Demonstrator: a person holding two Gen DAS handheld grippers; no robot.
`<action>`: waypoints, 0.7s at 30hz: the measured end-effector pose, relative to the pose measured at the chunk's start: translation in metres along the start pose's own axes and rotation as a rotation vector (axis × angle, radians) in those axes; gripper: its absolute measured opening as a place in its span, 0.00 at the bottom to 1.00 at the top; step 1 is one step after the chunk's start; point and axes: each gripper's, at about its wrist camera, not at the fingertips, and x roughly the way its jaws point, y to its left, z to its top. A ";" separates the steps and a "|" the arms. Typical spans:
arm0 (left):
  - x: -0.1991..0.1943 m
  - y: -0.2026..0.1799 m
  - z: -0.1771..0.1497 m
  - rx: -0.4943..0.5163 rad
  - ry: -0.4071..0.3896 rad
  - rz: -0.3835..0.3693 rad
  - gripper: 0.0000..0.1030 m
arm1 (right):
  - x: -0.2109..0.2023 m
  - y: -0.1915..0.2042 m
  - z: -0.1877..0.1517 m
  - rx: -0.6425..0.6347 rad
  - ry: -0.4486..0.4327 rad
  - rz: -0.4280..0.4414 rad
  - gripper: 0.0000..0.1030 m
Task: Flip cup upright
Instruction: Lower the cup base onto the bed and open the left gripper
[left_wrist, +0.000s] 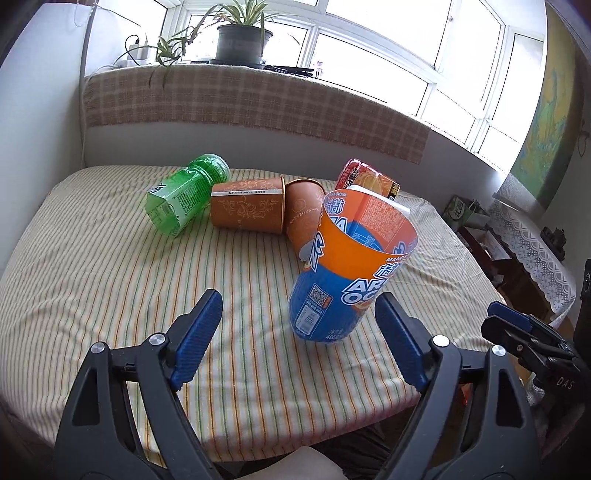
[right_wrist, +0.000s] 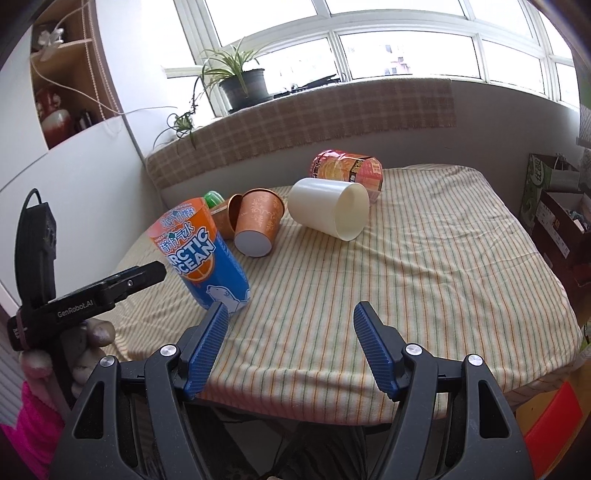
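While both my jaws hang released near the striped tabletop (right_wrist: 406, 258) edge, the orange-and-blue Arctic Ocean plastic cup (left_wrist: 343, 280) stands mouth-up just ahead; farther back, two copper paper cups (right_wrist: 256, 225) and a white plastic cup (right_wrist: 328, 212) lie sideways, and a careless reach could topple the light upright one

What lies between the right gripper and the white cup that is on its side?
In the right wrist view, only bare striped tablecloth lies between the open right gripper and the white cup. No other object stands on that stretch.
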 end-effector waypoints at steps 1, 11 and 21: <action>-0.006 0.002 0.000 -0.003 -0.017 0.011 0.84 | 0.001 0.002 0.002 -0.009 -0.005 -0.001 0.68; -0.066 -0.003 0.004 0.035 -0.243 0.180 0.99 | -0.001 0.024 0.017 -0.087 -0.086 -0.076 0.75; -0.073 -0.008 0.004 0.045 -0.262 0.257 0.99 | -0.008 0.030 0.023 -0.119 -0.164 -0.188 0.81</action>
